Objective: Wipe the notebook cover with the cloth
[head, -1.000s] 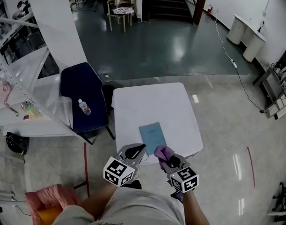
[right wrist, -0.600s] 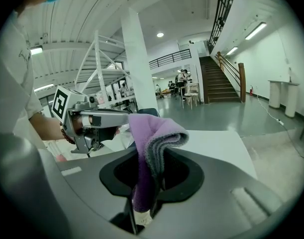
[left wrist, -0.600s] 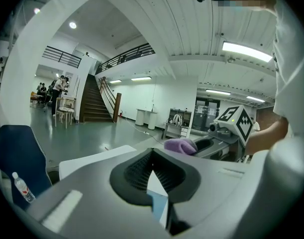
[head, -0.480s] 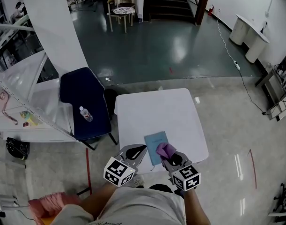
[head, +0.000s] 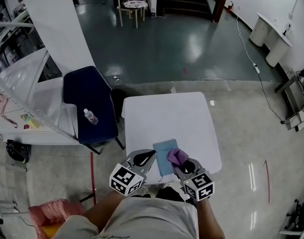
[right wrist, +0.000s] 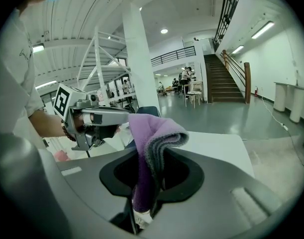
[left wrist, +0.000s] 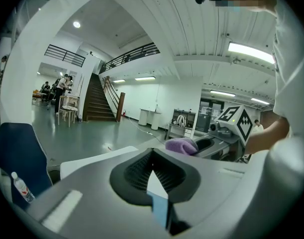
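Observation:
A light blue notebook [head: 163, 150] lies flat near the front edge of the white table [head: 166, 114]. My right gripper [head: 178, 163] is shut on a folded purple cloth [head: 174, 156], which bulges out above its jaws [right wrist: 151, 136]. It hovers at the notebook's near right corner. My left gripper [head: 150, 157] is just left of the notebook's near end, jaws together and holding nothing. In the left gripper view a strip of the blue notebook [left wrist: 159, 209] shows below the jaws, with the cloth [left wrist: 180, 145] beyond to the right.
A navy chair [head: 85, 99] with a water bottle [head: 90, 116] on its seat stands at the table's left. White shelving [head: 22, 96] runs along the far left. A pink bundle [head: 50, 210] lies on the floor at lower left.
Both grippers have come forward over the table's front edge. The cloth now sits at the notebook's near right corner instead of short of it. Both jaws stand as before.

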Available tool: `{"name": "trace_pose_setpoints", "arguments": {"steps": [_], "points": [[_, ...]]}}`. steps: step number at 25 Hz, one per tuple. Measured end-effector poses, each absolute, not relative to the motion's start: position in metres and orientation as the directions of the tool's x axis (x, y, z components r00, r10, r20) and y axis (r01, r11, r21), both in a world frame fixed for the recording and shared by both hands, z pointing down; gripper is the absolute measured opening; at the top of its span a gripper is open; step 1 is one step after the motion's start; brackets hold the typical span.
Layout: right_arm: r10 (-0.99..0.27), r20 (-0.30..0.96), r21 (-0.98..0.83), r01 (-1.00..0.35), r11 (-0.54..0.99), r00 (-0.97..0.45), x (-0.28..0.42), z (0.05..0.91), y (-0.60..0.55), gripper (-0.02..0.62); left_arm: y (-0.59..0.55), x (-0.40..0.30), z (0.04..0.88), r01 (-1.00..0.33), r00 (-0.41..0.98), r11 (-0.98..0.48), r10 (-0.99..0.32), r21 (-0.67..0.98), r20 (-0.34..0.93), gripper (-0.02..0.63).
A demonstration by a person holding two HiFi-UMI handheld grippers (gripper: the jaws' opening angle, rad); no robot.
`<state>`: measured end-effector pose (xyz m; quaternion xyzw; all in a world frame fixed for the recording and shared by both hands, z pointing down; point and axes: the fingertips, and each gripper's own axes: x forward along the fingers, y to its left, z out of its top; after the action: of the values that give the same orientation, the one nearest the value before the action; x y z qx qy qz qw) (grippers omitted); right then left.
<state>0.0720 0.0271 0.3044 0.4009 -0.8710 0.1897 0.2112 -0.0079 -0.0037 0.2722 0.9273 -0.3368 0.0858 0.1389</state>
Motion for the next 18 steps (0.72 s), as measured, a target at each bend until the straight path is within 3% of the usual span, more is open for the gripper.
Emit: {"name": "trace_pose_setpoints", "arguments": {"steps": [18], "points": [[-0.486,0.57,-0.168,-0.673,0.72,-0.662,0.091,0.327,-0.014,0.109,-0.038,0.006,0.296,-0.744,0.667,-0.631,-0.681,0.219,0.303,0.0]]}}
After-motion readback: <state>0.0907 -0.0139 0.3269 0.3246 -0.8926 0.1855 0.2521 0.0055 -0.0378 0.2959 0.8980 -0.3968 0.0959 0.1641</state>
